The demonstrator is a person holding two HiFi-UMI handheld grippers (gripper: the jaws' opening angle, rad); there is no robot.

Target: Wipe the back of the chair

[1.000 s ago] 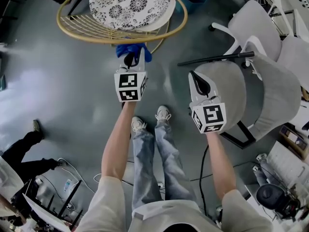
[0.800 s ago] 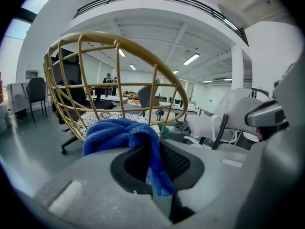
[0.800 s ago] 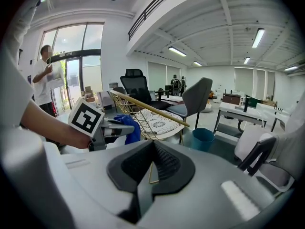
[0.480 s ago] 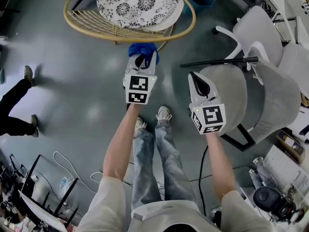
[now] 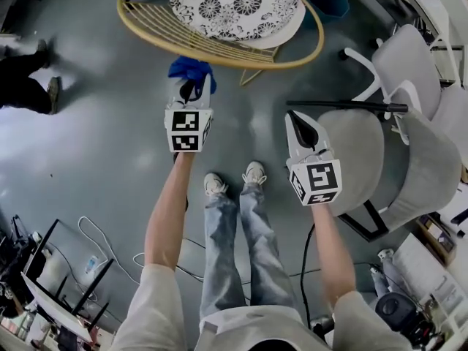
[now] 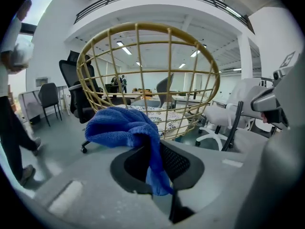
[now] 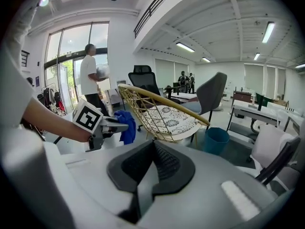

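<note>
Below the head camera, the left gripper holds a blue cloth just beside the wicker chair's golden rim, while the right gripper hangs over a grey office chair. Along the left gripper view, the jaws pinch the cloth, with the chair's caged back close ahead. Along the right gripper view, the jaws press together on nothing.
</note>
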